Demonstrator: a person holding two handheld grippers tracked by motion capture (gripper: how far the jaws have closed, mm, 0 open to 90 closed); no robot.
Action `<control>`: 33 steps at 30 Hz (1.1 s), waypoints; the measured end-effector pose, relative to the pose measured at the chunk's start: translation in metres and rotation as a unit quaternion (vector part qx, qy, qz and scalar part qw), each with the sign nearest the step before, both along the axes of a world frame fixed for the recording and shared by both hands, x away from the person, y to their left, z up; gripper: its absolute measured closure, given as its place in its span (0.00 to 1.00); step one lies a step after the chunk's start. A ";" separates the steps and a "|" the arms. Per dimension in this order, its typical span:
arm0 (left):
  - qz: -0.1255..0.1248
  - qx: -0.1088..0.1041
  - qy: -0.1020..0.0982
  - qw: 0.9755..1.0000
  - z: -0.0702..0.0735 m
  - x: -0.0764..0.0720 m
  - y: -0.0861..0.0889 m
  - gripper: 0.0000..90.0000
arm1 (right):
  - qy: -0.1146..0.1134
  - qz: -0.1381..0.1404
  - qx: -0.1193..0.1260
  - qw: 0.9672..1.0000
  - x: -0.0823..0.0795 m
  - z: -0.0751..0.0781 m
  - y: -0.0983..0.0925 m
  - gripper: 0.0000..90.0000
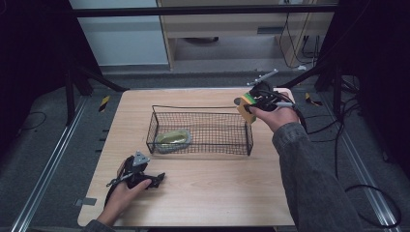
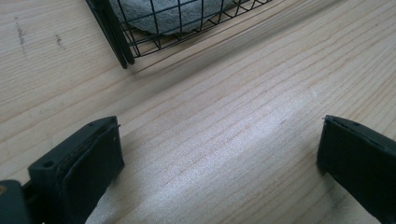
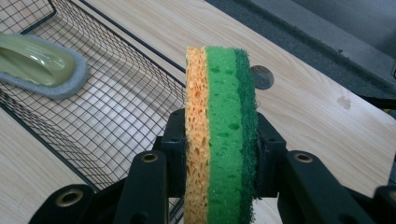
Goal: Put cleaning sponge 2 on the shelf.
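A layered sponge (image 3: 220,130), orange, light green and dark green, stands on edge between the jaws of my right gripper (image 3: 219,156), which is shut on it. In the high view the right gripper (image 1: 252,102) holds the sponge (image 1: 247,107) above the table just past the right end of a black wire basket (image 1: 200,112). Inside the basket's left end lies a grey scrubbing pad with an olive-green top (image 1: 172,140), also the pad (image 3: 39,63). My left gripper (image 1: 155,179) rests low over the table in front of the basket, jaws wide apart and empty (image 2: 219,149).
The wooden table (image 1: 212,188) has bare room in front of the basket. A round hole (image 3: 261,77) sits in the tabletop near the far right edge. Cables trail on the floor at the right (image 1: 338,130).
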State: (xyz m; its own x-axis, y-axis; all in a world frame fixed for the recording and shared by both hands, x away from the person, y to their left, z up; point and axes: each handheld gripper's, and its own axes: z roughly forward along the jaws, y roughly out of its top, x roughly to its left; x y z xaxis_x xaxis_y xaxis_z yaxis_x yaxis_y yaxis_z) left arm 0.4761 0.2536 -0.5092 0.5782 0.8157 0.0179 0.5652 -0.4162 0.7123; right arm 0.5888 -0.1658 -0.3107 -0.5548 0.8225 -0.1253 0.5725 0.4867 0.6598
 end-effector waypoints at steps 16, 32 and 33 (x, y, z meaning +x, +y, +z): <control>-0.001 0.000 0.000 1.000 0.000 0.000 0.000 0.00 | 0.023 0.010 0.000 1.000 0.014 -0.030 0.013 0.72; -0.001 0.000 -0.001 1.000 0.000 0.001 0.001 0.00 | 0.043 0.011 0.002 0.999 0.029 -0.052 0.011 0.72; -0.001 0.000 -0.001 1.000 0.000 0.001 0.001 0.00 | 0.043 0.011 0.000 0.999 0.030 -0.054 0.011 0.72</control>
State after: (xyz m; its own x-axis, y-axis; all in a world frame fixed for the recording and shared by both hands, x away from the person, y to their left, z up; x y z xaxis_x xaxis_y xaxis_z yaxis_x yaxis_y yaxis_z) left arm 0.4766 0.2541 -0.5092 0.5800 0.8144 0.0196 0.5630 -0.4181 0.7129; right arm 0.6191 -0.1549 -0.3651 -0.5813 0.8102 -0.0762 0.6169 0.4998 0.6080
